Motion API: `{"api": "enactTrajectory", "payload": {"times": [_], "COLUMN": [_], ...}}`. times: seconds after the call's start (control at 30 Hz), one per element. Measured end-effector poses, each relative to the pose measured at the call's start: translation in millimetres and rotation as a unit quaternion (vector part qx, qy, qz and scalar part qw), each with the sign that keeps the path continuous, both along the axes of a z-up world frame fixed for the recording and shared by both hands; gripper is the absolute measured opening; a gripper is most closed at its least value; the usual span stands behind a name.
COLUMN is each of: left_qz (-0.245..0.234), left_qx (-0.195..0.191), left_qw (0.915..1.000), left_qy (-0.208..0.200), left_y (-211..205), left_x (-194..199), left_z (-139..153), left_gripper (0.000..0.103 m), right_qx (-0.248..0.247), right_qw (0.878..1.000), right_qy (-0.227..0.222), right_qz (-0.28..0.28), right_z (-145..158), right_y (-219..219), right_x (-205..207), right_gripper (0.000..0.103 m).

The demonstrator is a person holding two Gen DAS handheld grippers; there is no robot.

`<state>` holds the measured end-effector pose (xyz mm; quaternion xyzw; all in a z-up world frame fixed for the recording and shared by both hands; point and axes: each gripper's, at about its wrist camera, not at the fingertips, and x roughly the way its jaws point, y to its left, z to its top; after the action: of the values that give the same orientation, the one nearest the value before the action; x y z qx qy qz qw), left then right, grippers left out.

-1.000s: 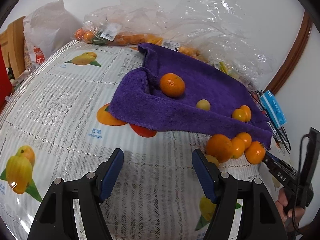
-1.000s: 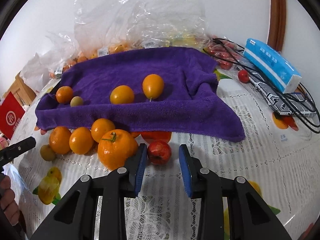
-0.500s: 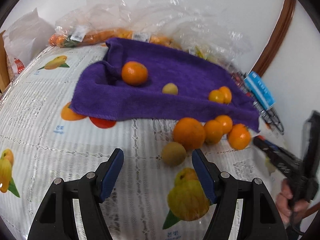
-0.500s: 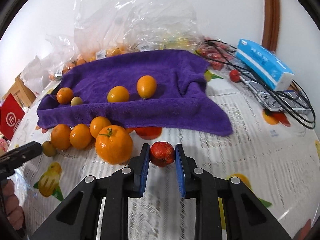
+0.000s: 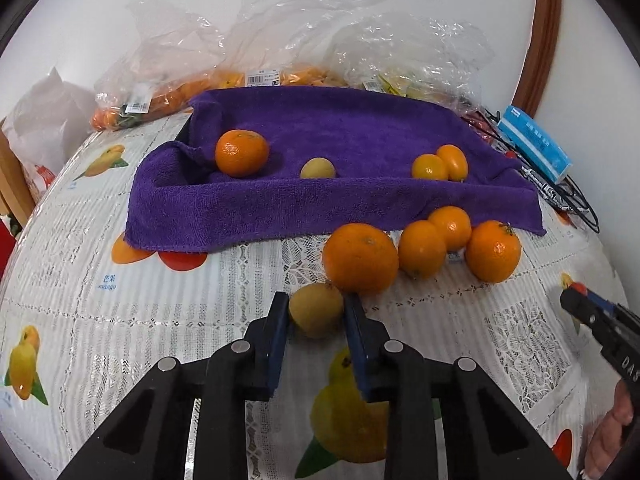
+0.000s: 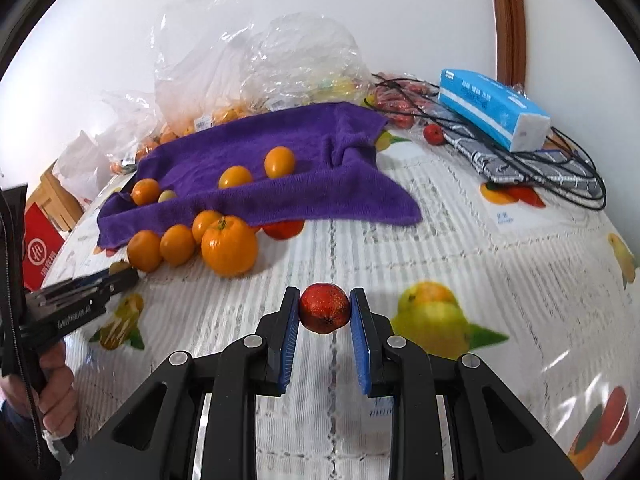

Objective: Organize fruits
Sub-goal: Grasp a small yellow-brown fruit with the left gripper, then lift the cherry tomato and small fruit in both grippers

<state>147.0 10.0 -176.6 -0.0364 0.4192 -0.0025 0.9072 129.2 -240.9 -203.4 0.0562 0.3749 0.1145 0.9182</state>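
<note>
Two grips set: L gripper (image 5: pixel 316 312) clamps brownish fruit (image 5: pixel 316 310), R gripper (image 6: pixel 325 312) red fruit (image 6: pixel 324 308); lift straight, towel (image 5: pixel 360 128) at 12 o'clock.

This looks like a home, at a dining table (image 6: pixel 460 240) set against a plain white wall (image 5: pixel 120 8). The table wears a lace-patterned plastic cloth printed with fruit pictures and labels such as "mango". Shopping sits along the wall: clear bags (image 5: pixel 320 40) of fruit with price stickers still on. A purple towel (image 5: pixel 340 136) lies spread on the cloth with loose oranges (image 5: pixel 360 258) on and beside it. Household clutter fills 1 corner: a blue tissue pack (image 6: pixel 494 110), black cables (image 6: pixel 568 168). Brown wood trim (image 6: pixel 510 20) runs up the wall, and a red box (image 6: pixel 40 248) stands off the table's edge.
</note>
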Motion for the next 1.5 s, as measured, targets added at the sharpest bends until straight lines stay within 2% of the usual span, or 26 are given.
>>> {"api": "enactTrajectory", "payload": {"times": [0.13, 0.27, 0.53, 0.9, 1.27, 1.5], "left_qz": [-0.001, -0.001, -0.001, -0.012, -0.004, -0.011], "left_qx": [0.005, -0.001, 0.034, 0.002, -0.055, -0.082], "left_qw": [1.0, 1.0, 0.9994, 0.9999, 0.9984, 0.9962], "left_qy": [0.001, 0.0, 0.004, -0.002, -0.012, -0.026], "left_y": [-1.5, 0.0, -10.3, -3.6, 11.8, 17.4], "left_x": [0.3, -0.6, 0.8, -3.0, -14.0, -17.9], "left_z": [-0.7, -1.3, -1.8, -0.5, -0.4, 1.6], "left_gripper": [0.026, 0.027, 0.027, 0.026, 0.026, 0.026], "right_qx": [0.004, 0.018, 0.023, 0.028, 0.04, 0.018], "right_qw": [1.0, 1.0, 1.0, 1.0, 0.999, 1.0], "right_qy": [0.008, -0.008, -0.011, -0.007, -0.013, -0.006], "right_qz": [0.002, 0.007, 0.006, -0.001, 0.004, 0.016], "right_z": [-8.8, -6.0, -5.1, -5.9, -4.8, -5.7], "right_y": [0.9, -2.8, -3.2, -6.8, -9.3, 0.6], "right_x": [-4.7, -8.8, -9.2, -8.6, -10.5, -8.8], "right_gripper": [0.025, 0.025, 0.025, 0.025, 0.025, 0.025]}}
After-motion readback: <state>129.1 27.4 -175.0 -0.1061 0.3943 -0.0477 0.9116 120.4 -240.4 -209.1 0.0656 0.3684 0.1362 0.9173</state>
